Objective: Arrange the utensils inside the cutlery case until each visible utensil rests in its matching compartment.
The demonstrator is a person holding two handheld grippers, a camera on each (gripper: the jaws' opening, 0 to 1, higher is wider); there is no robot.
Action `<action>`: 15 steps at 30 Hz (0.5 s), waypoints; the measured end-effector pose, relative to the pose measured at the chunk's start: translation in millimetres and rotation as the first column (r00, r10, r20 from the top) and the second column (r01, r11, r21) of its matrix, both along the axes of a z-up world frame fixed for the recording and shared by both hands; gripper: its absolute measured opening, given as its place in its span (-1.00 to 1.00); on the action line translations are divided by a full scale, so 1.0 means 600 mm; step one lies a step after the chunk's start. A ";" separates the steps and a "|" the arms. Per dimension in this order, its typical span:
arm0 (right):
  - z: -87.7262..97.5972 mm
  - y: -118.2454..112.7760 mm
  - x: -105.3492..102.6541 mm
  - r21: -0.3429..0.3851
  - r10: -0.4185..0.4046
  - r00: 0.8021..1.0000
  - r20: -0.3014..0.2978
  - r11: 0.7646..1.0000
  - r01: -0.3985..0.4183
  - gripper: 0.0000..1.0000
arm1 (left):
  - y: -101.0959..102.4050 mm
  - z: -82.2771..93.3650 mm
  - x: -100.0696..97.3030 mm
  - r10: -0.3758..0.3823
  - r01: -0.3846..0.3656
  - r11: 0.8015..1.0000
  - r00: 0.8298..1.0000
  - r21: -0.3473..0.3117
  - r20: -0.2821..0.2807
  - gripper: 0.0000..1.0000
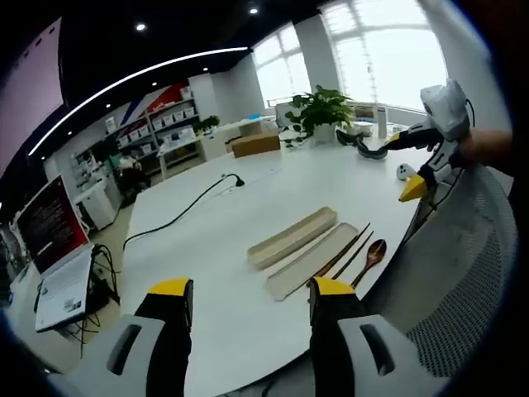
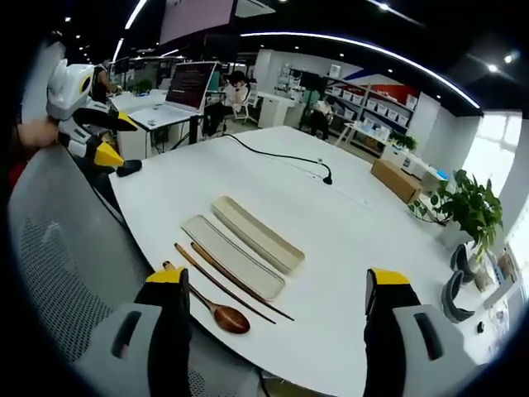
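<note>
On the white table lie two beige halves of a cutlery case, the deeper tray and the flatter lid, side by side. Beside the lid rest dark wooden chopsticks and a wooden spoon, near the table edge. My left gripper is open, held above the table short of the case. My right gripper is open too, hovering over the utensils. Each gripper appears in the other's view: the right gripper, the left gripper.
A grey mesh chair back stands against the table edge beside the utensils. A black cable with a plug runs over the table. A potted plant, a cardboard box and goggles sit at the far end.
</note>
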State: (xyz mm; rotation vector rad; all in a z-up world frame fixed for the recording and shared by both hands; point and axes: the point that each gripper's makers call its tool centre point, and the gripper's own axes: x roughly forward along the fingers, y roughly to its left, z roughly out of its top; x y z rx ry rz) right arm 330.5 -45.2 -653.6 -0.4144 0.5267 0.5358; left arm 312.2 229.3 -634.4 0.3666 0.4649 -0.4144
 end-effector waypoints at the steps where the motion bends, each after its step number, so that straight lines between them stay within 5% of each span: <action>1: 0.000 0.000 0.000 -0.001 0.000 1.000 -0.001 1.000 0.000 0.73 | 0.001 0.000 0.000 0.000 0.000 1.000 1.000 -0.002 0.001 0.17; 7: 0.010 0.003 -0.003 -0.027 -0.005 0.999 0.043 1.000 0.006 0.78 | 0.003 -0.010 -0.002 -0.013 0.014 1.000 1.000 0.022 -0.017 0.19; 15: 0.004 0.012 -0.005 -0.024 0.018 1.000 0.018 1.000 -0.017 0.76 | 0.001 -0.014 -0.002 -0.032 0.033 0.999 0.999 0.036 -0.021 0.33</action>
